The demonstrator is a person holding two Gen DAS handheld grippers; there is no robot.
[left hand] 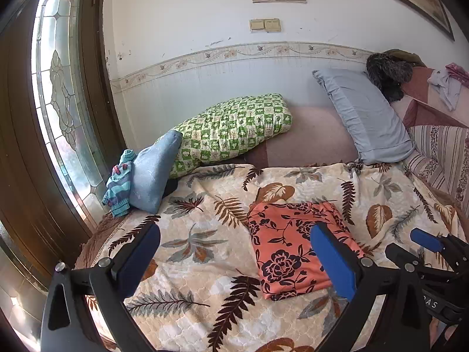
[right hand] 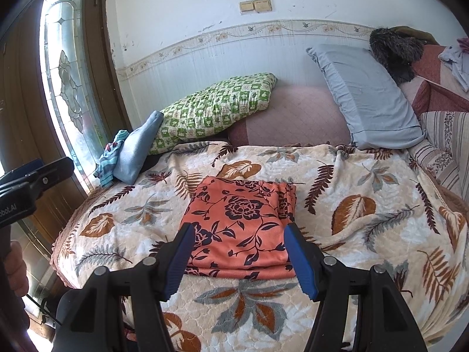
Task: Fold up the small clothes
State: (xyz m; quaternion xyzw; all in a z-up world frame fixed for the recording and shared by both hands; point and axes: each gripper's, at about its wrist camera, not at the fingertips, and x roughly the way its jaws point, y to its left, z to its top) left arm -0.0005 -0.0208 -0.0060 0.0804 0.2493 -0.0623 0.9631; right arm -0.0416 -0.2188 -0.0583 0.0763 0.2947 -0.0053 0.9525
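A folded orange cloth with dark flowers (left hand: 293, 243) (right hand: 243, 226) lies flat on the leaf-patterned blanket (left hand: 199, 234) (right hand: 366, 205). My left gripper (left hand: 234, 252) is open and empty above the blanket, its right finger over the cloth's right part. My right gripper (right hand: 239, 252) is open and empty, its blue fingers (right hand: 300, 259) either side of the cloth's near edge, just above it. The right gripper also shows at the right edge of the left wrist view (left hand: 433, 252). The left gripper shows at the left edge of the right wrist view (right hand: 32, 176).
A small blue striped garment (left hand: 118, 182) (right hand: 110, 158) and a light blue cloth (left hand: 152, 176) lie at the bed's far left beside a green checked pillow (left hand: 234, 126). A grey-blue pillow (left hand: 363, 114) leans at the back right. A glass-paned wooden door (left hand: 58, 102) stands left.
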